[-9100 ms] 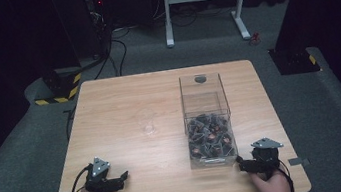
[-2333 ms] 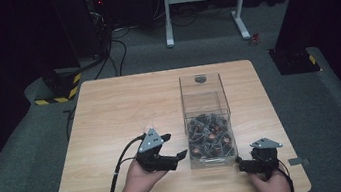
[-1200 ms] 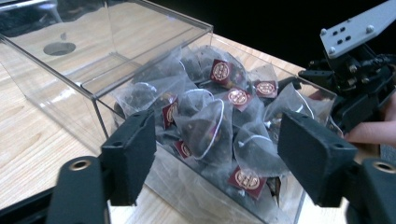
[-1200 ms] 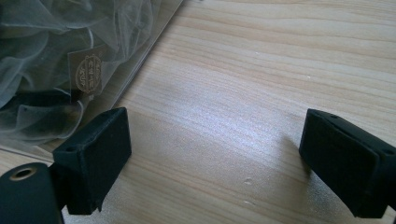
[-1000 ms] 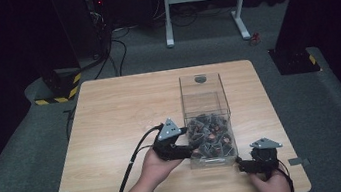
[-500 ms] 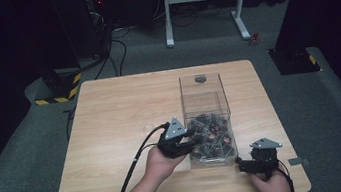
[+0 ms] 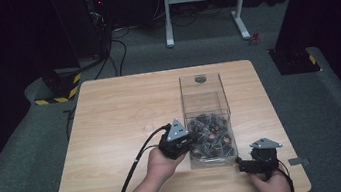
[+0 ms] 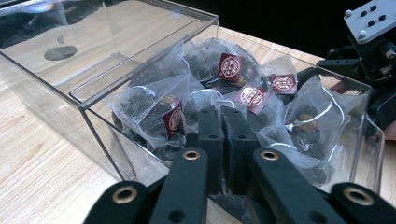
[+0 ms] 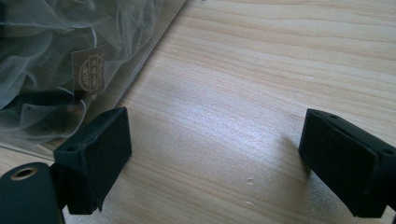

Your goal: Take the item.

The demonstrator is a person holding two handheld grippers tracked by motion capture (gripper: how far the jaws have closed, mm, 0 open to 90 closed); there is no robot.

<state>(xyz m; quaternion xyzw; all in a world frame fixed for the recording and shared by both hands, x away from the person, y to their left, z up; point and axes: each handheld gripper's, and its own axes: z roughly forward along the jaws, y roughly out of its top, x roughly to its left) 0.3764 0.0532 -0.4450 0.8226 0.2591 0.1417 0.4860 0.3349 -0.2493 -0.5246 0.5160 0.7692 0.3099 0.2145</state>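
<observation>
- In the high view the left gripper (image 7: 191, 139) sits just below the frame's centre, its tips over the near left corner of the clear plastic box (image 7: 200, 84), above the tea bags (image 7: 211, 138).
- Its jaws have just been closing and now stand together. In the left gripper view they meet low in the middle of the frame, down among the mesh bags; whether a bag's mesh or string is pinched between them I cannot tell.
- The tea bags (image 8: 243, 93) (each with a small dark red tag) lie heaped in the box's near end; the far end, at the upper left of that view, is bare.
- The right gripper (image 7: 247, 165) rests on the wooden table (image 7: 120, 113) at the lower right of the high view, just beside the box's near right corner.
- Its jaws stand wide apart over bare wood, nothing between them.
</observation>
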